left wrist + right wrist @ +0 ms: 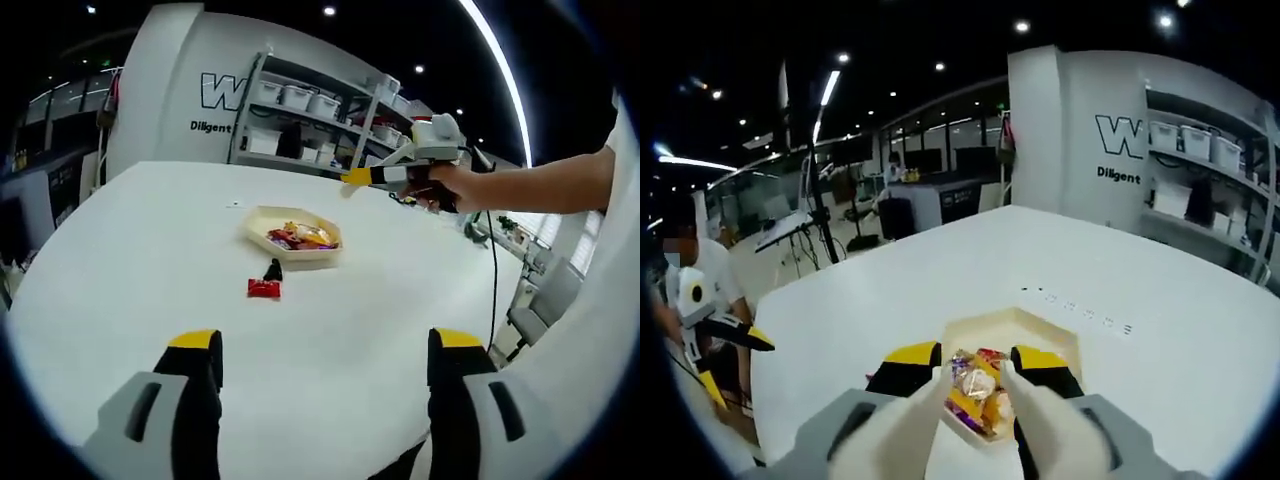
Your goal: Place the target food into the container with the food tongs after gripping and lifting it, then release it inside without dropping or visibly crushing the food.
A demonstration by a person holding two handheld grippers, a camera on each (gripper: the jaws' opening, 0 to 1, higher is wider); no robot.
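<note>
A beige hexagonal tray (256, 234) of wrapped candies (300, 238) stands mid-table. A red wrapped candy (263, 289) and a small black item (272, 270) lie on the table just in front of it. My left gripper (325, 345) is open, low over the near table, with nothing between its jaws. My right gripper (358, 177), held in a hand, hovers above and behind the tray. In the right gripper view my right gripper (975, 357) is shut on cream food tongs (910, 425). The tong tips sit over the candies (975, 390) in the tray (1015, 322); I cannot tell if they touch. The left gripper (750, 340) shows far left.
The white table (150, 260) is large, and its rounded edge runs near the left gripper. Shelving with white bins (300, 100) stands behind it. A black cable (492, 270) hangs off the right side near a chair (535, 310). Desks and monitors (940, 190) fill the far room.
</note>
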